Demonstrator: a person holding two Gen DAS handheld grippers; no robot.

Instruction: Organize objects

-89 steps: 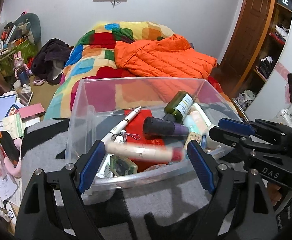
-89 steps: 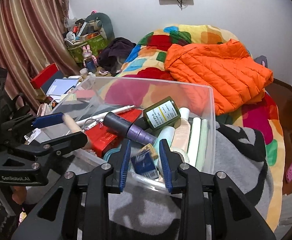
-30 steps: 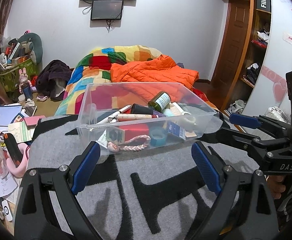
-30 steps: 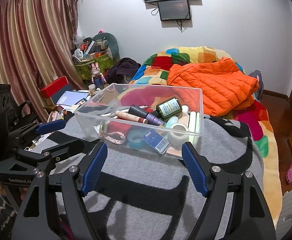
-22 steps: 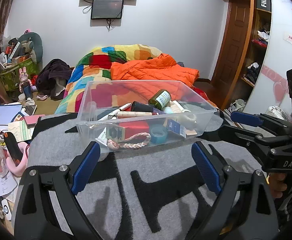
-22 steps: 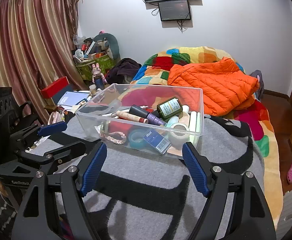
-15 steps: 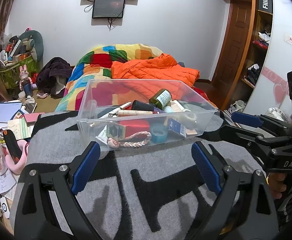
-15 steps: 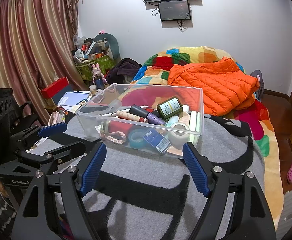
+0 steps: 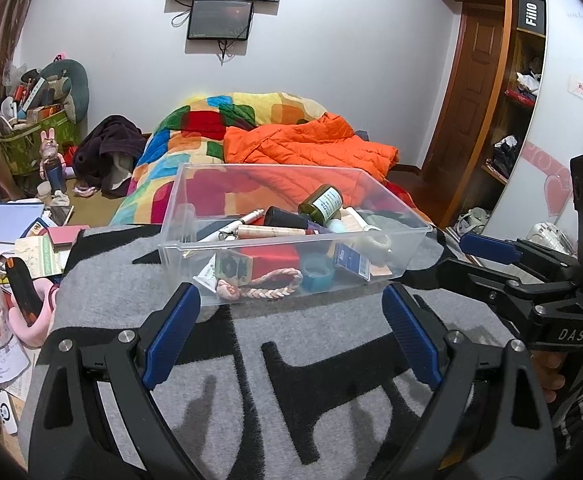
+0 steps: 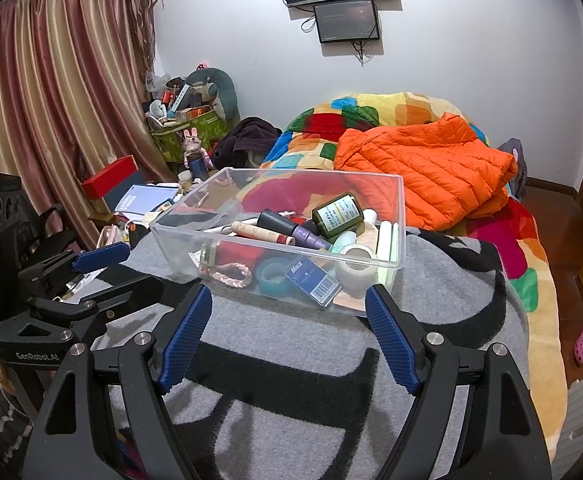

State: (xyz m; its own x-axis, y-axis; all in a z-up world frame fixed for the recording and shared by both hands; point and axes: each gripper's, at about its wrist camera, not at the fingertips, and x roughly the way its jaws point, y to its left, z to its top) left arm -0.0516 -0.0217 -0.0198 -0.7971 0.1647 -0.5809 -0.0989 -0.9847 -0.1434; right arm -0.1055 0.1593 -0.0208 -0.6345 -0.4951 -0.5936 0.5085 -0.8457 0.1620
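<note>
A clear plastic bin (image 9: 195, 246) stands on a grey and black blanket (image 9: 331, 380); it also shows in the right wrist view (image 10: 402, 216). It holds several small items: a green bottle (image 9: 322, 204), a tan tube (image 9: 271, 233), a pink braided cord (image 9: 267, 290), a teal tape roll (image 9: 317, 274), a blue box (image 10: 311, 280) and a white roll (image 10: 355, 266). My left gripper (image 9: 291, 328) is open and empty, a little in front of the bin. My right gripper (image 10: 289, 334) is open and empty, also in front of the bin.
A bed with a patchwork quilt (image 9: 211, 120) and an orange jacket (image 9: 311, 148) lies behind the bin. Books and clutter (image 9: 15, 232) cover the left side. Wardrobe shelves (image 9: 523, 92) stand on the right. Curtains (image 10: 51, 100) hang at the left.
Three seconds ago my left gripper held the tan tube over the bin and my right held the blue box. Both items now lie in the bin and both grippers have pulled back, open.
</note>
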